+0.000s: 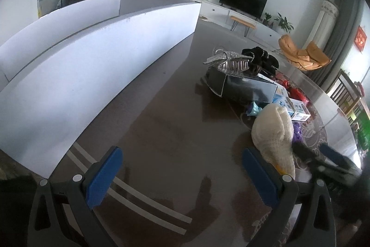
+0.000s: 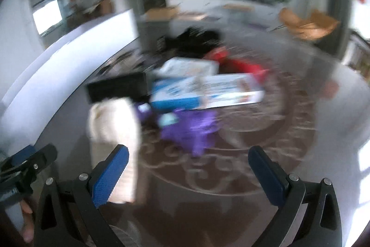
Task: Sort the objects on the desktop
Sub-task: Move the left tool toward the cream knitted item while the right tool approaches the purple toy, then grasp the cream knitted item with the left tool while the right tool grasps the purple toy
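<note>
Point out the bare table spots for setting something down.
Bare: the brown table between the white partition and the black box, ahead of the left tongs. Crowded: the pile from the black box to the cream cloth.

Your left gripper (image 1: 182, 174) hung with its 2 blue pads (image 1: 104, 176) spread wide over the dark table (image 1: 161, 112), a cream plush item (image 1: 274, 138) just beside its right finger.
</note>
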